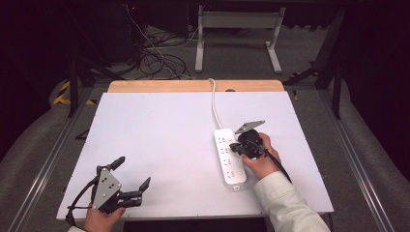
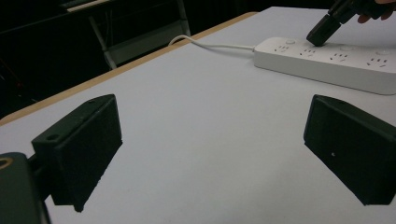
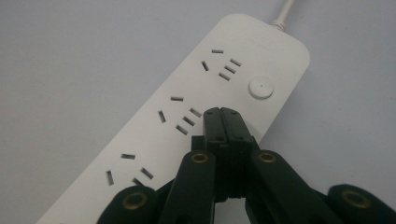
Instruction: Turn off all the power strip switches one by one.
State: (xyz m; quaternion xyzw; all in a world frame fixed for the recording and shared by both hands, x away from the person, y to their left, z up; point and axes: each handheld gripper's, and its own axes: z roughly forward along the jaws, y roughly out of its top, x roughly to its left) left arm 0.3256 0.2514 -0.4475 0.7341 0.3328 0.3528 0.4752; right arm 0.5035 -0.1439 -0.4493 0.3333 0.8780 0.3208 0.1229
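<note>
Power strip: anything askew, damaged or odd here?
Nothing stands out. The white power strip lies flat on the white table, sockets empty, casing intact, cord trailing to the far edge. The right gripper, jaws closed, has its tip on the strip where its round buttons run. The left gripper hangs open, well apart.

White power strip (image 1: 229, 157) with a white cord (image 1: 214, 104), white surface (image 1: 159, 145) with a tan wood far edge, both claws black.

Smooth white plastic power strip (image 3: 187, 121), matt white table (image 1: 159, 140), wooden far edge (image 1: 193, 86)
</note>
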